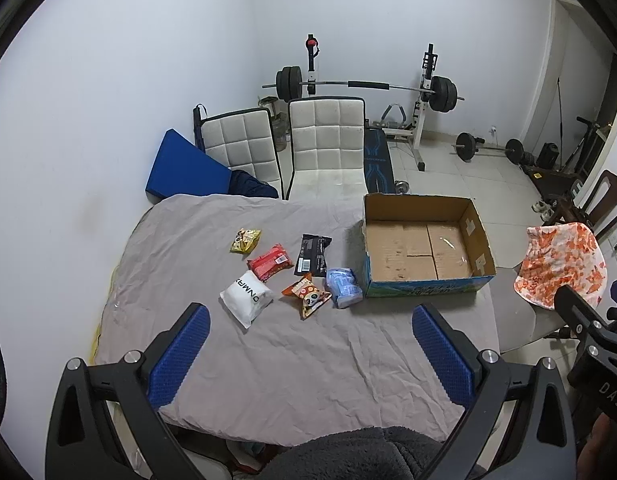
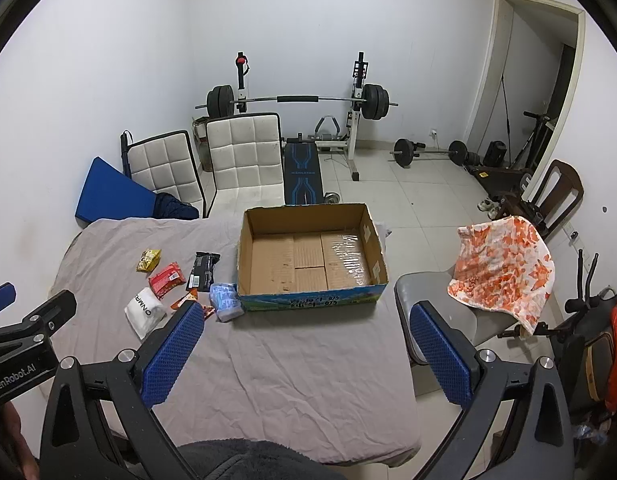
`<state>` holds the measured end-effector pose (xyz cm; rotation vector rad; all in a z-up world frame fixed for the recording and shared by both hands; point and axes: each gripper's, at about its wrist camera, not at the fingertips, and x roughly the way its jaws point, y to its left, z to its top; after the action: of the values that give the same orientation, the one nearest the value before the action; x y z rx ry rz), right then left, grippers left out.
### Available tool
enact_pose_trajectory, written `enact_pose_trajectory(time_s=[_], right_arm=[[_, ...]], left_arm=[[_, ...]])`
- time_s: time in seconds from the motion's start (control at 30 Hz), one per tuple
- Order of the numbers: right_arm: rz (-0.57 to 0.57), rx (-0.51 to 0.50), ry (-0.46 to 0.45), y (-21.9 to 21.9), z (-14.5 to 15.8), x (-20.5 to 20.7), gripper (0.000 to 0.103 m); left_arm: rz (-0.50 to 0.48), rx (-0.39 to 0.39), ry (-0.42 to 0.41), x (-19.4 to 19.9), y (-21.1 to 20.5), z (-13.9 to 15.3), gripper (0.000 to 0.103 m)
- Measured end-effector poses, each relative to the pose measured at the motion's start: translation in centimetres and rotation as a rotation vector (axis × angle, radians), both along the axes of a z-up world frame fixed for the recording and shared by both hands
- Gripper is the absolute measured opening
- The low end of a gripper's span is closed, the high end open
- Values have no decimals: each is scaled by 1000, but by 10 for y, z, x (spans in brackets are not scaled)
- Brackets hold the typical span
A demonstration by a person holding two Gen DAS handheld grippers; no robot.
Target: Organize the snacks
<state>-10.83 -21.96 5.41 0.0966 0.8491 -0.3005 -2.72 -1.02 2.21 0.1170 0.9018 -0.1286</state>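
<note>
Right wrist, cardboard box (image 2: 308, 258) bare inside

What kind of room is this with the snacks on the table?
Probably a spare room at home used as a gym: a barbell on its rack, a weight bench, dining chairs and a cloth-covered table.

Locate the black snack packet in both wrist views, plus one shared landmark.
Left wrist: black snack packet sits centre frame, left of the cardboard box.
Right wrist: black snack packet sits left of centre, beyond the light blue packet.
Shared landmark: the cardboard box, empty, to the packet's right in both.
</note>
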Motion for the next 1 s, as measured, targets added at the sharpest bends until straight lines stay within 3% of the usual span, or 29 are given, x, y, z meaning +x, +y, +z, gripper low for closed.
enact_pose_trajectory(time_s=[0.37, 0.53, 0.73, 1.0], right_arm=[[13, -1, 5, -2, 1, 6, 103], [52, 42, 34, -9, -15, 26, 103], [185, 156, 175, -10, -79, 84, 103], [353, 205, 359, 45, -200, 185, 103]], left_arm=[[-1, -10, 8, -1, -5, -3, 103], [10, -9, 24, 4, -8, -8, 103], [106, 1, 55, 31, 13, -28, 103], [252, 104, 204, 90, 66, -110, 103]])
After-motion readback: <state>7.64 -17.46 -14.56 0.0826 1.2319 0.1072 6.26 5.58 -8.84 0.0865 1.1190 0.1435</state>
